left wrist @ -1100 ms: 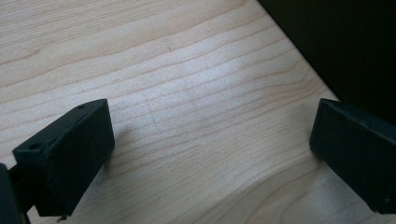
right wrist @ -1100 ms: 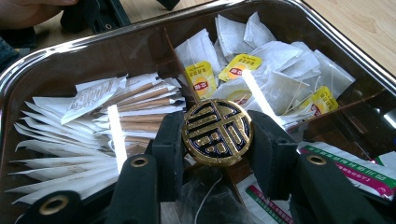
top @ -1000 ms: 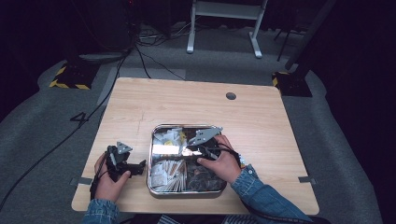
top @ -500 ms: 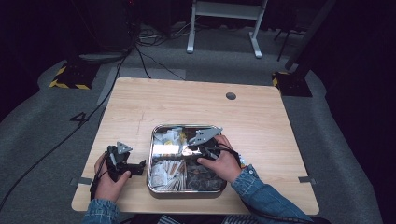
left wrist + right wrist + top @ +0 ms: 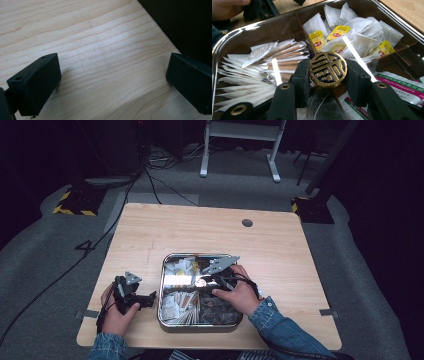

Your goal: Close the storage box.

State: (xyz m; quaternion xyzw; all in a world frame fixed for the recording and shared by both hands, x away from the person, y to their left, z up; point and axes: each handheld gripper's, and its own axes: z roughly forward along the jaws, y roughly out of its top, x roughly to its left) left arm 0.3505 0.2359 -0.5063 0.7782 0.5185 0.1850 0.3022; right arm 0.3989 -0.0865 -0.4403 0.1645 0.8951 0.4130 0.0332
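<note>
A metal tray sits at the table's near middle, divided into compartments. My right gripper reaches into it from the right. In the right gripper view its jaws hold a round black-and-gold knob, one pad pressing on each side. The jaws have just been opening a little, and the knob is still between them. Beneath the knob lie tea bags with yellow tags and paper sticks. My left gripper rests on the wood left of the tray. It stands open with bare table between the jaws.
Flat white sachets fill the tray's left side and green-and-pink packets lie at its right. The tray's rim curves round the contents. A dark grommet hole marks the far table. The table's front edge runs just behind both hands.
</note>
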